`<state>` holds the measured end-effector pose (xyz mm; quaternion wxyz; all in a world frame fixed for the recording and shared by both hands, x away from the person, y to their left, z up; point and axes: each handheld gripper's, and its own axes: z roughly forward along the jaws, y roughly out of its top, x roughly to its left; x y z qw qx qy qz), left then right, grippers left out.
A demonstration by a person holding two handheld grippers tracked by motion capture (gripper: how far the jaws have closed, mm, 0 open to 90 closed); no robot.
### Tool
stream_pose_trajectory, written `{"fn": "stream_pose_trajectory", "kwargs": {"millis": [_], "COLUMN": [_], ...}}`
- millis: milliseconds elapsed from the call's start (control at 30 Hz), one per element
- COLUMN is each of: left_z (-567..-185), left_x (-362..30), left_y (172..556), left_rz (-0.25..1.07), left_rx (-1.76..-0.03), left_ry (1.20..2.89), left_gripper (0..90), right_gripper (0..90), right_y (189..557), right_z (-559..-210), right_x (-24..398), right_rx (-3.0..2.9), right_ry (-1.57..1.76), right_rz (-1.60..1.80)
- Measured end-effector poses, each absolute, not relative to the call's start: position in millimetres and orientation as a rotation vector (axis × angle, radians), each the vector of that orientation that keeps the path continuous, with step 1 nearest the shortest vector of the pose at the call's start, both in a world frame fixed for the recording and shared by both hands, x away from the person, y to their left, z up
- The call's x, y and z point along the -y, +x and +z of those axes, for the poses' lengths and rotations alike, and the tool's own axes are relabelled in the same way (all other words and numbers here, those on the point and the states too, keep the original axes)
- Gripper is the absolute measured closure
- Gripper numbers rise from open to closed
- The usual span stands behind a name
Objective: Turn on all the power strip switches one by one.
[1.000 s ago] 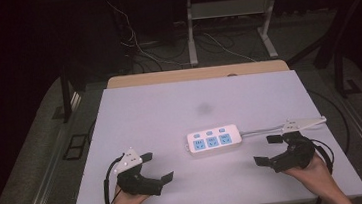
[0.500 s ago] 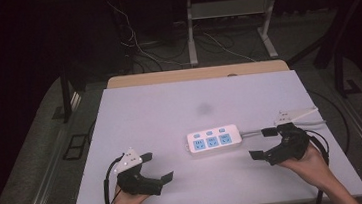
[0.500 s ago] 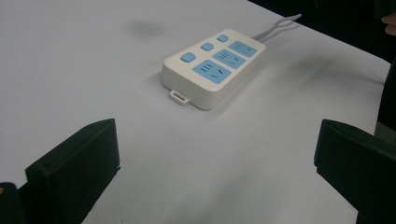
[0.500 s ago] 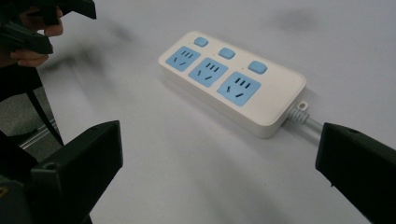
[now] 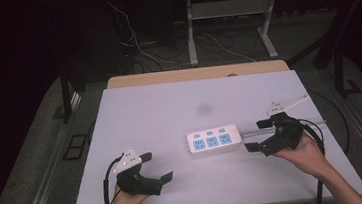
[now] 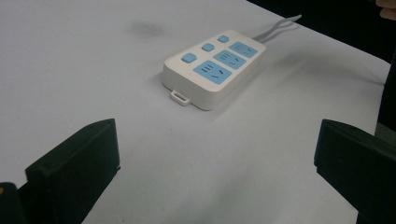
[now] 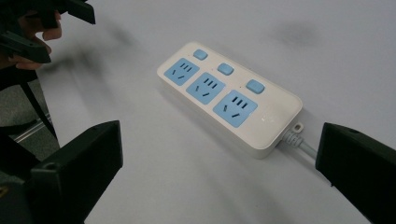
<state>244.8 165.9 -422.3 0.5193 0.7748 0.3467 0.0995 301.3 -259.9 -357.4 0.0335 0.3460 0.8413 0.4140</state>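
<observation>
A white power strip (image 5: pixel 215 140) with three blue sockets and three blue buttons lies flat mid-table, its grey cord (image 5: pixel 253 131) running off to the right. My right gripper (image 5: pixel 256 135) is open just right of the strip, one jaw on each side of the cord and touching nothing. In the right gripper view the strip (image 7: pixel 229 95) lies just ahead of the open right gripper (image 7: pixel 219 177). My left gripper (image 5: pixel 157 166) rests open near the front left, well apart from the strip. In the left gripper view the strip (image 6: pixel 215 70) lies beyond the left gripper (image 6: pixel 215 172).
The white table (image 5: pixel 169 108) has a faint dark smudge (image 5: pixel 204 109) behind the strip. A wooden strip (image 5: pixel 196 74) borders the far edge. Loose cables (image 5: pixel 164 53) and a metal stand lie on the floor beyond.
My right gripper has moved left and forward to the strip's cord end, with its jaws still open. The left gripper and the strip have stayed put.
</observation>
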Motion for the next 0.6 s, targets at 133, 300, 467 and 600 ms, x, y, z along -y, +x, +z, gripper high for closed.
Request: {"fn": "stream_pose_trajectory", "kwargs": {"millis": [133,300,467,600], "left_z": [-422.1,-422.5,-422.7,-422.5], "left_x": [-166.4,-165.9,-166.0,-166.5], "left_y": [244.8,244.9,245.4,245.3], "left_rz": [0.239,0.238,0.238,0.237], "left_rx": [-0.831,-0.827,-0.828,-0.828], "left_ry": [1.859,1.864,1.863,1.861], "left_gripper": [0.0,0.0,0.0,0.0], "right_gripper": [0.7,0.7,0.7,0.7], "right_y": [309.1,315.8,322.2,325.9], "right_z": [-356.9,-354.9,-351.5,-350.8], "right_x": [255.3,251.1,247.3,245.4], "right_rx": [-2.612,-2.63,-2.636,-2.639], "right_ry": [1.053,1.048,1.04,1.043], "right_rz": [1.259,1.246,1.244,1.242]}}
